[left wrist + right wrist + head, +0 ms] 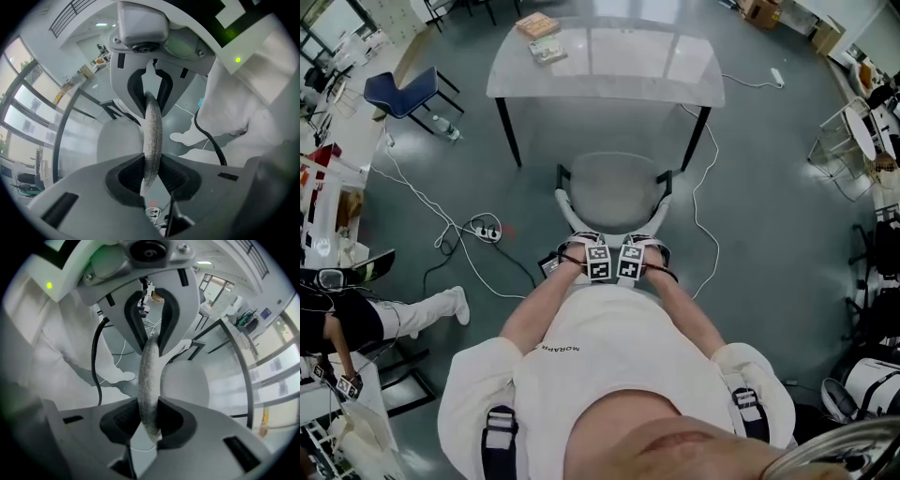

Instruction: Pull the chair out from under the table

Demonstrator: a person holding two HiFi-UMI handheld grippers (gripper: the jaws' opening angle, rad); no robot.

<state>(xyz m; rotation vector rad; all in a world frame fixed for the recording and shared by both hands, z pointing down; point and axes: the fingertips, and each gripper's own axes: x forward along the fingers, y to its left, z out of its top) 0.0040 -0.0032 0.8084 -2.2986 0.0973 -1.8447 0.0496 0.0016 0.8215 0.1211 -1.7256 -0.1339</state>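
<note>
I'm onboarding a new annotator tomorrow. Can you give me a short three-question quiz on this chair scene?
1. True or false: the left gripper and the right gripper are each clamped on the backrest of the chair.
2. What lies on the table? A) books B) a laptop C) a mug
3. Fill in: the power strip lies on the floor on the person's ___ side.
Key: 1 true; 2 A; 3 left.
</note>
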